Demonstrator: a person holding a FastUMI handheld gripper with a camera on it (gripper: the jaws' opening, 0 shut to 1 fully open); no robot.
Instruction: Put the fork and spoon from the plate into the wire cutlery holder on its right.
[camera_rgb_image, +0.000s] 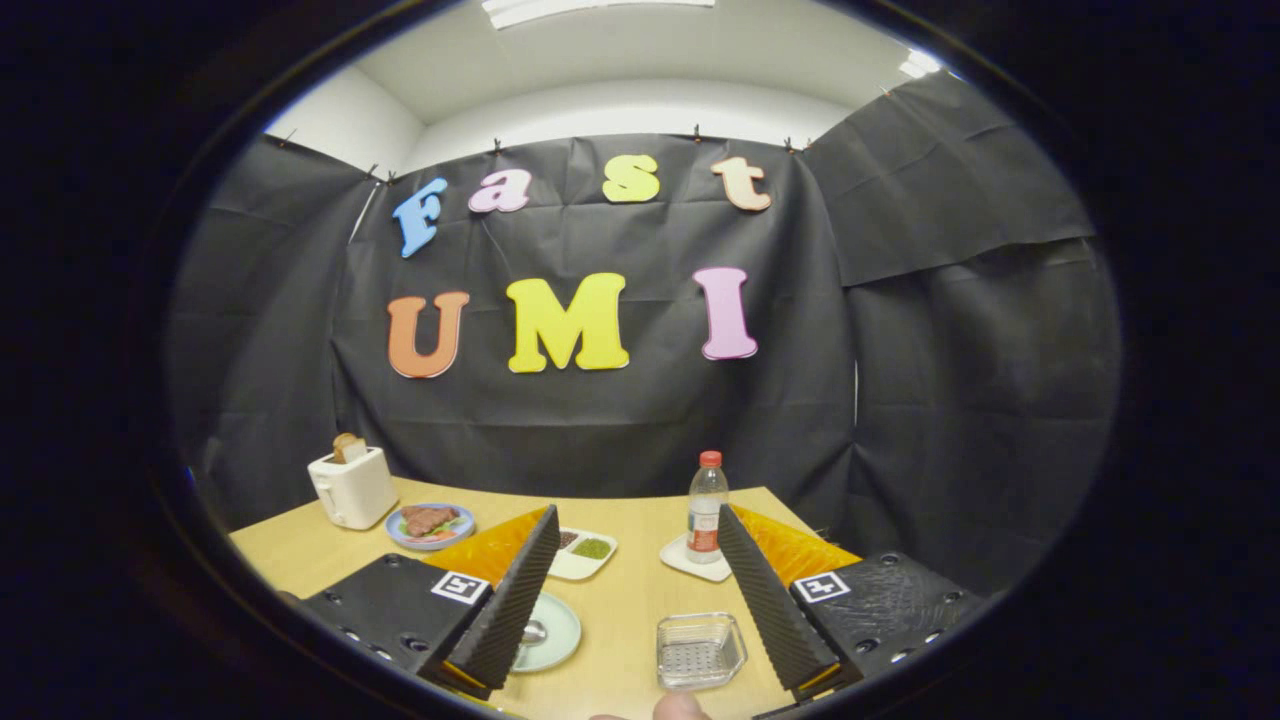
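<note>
You get even, fairly bright light from ceiling fixtures (598, 8) above the cloth wall (620, 400), which soaks most of it up. The worktop (630, 600) glows warm with only soft shadows around the bottle (707, 505). Lines bow strongly away from the bottle toward the rim. The bottle is sharp; the jaws, spread wide apart, read slightly soft.

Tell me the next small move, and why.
Probably tip the tool down and toward the plate: its fingers are spread wide with nothing between them, the plate lies partly behind one finger with a spoon on it, and the holder waits beside it.
</note>
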